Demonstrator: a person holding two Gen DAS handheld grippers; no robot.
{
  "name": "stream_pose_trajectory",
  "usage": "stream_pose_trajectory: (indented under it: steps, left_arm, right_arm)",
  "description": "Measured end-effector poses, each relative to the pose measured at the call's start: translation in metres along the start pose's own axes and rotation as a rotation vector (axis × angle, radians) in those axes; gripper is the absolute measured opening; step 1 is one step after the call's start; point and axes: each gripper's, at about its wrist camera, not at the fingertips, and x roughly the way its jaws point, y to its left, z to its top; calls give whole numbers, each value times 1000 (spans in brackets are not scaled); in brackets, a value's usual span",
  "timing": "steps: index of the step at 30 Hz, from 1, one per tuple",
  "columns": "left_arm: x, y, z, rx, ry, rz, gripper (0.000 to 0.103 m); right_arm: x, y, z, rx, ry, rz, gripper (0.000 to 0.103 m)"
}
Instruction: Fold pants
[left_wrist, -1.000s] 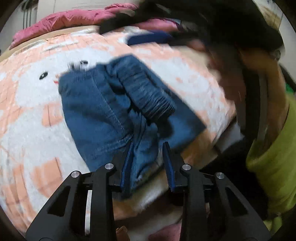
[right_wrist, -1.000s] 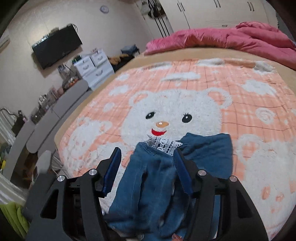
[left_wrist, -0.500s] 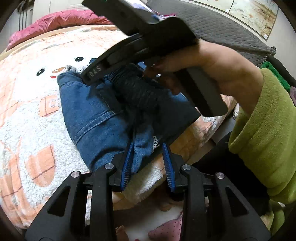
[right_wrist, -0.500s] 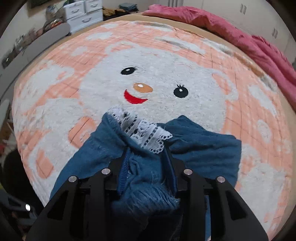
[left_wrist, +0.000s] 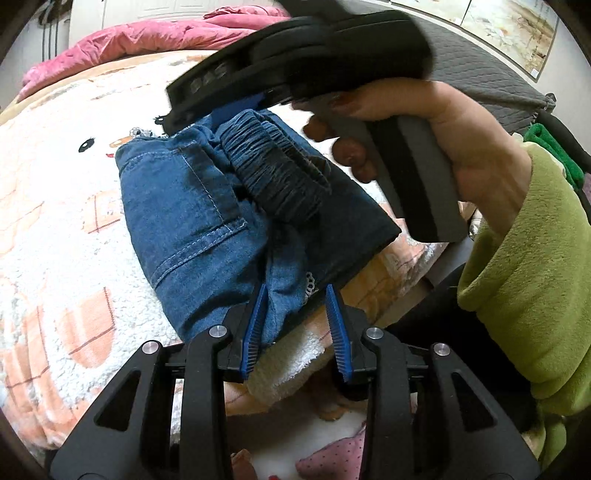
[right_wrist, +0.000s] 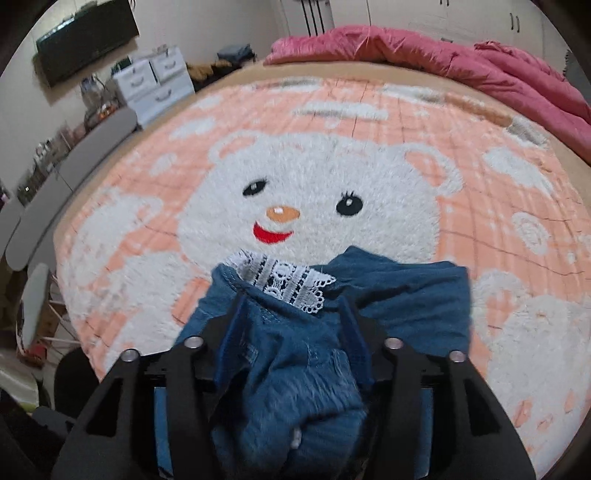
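Observation:
Blue denim pants (left_wrist: 192, 221) with a white lace hem (right_wrist: 288, 280) lie bunched on the bear-print blanket near the bed's front edge. The elastic waistband (left_wrist: 277, 173) is lifted and rolled on top. My left gripper (left_wrist: 295, 314) is open, its blue pads either side of a denim fold at the near edge. My right gripper (right_wrist: 291, 328) has its jaws closed on the waistband fabric (right_wrist: 295, 369), holding it up. The right gripper's body (left_wrist: 295, 66) and the hand holding it show above the pants in the left wrist view.
The peach and white bear blanket (right_wrist: 332, 166) covers the bed. A pink duvet (right_wrist: 443, 55) lies along the far side. White drawers (right_wrist: 155, 85) and a wall TV (right_wrist: 85, 37) stand left. The bed edge (left_wrist: 388, 288) is close to the pants.
The right gripper dropped onto the waistband, closed on it and now lifts it back. The left gripper's jaws have opened a little wider around the denim fold.

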Motion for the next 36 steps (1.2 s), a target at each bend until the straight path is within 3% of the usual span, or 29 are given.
stream_pose_trajectory:
  steps: [6, 9, 13, 28, 36]
  left_arm:
    - [-9, -4, 1, -10, -9, 18, 26]
    - [-14, -9, 2, -12, -15, 23, 36]
    - [-21, -17, 4, -7, -20, 41, 37]
    - [-51, -13, 16, -30, -90, 170, 63]
    - [-57, -3, 25, -51, -117, 222, 75]
  right_arm:
    - [-34, -4, -5, 27, -88, 19, 61]
    - [-45, -6, -7, 33, -114, 14, 67]
    - [-59, -11, -8, 49, -155, 12, 72]
    - [-98, -30, -31, 91, -238, -21, 91]
    - [-119, -41, -42, 103, -287, -47, 92]
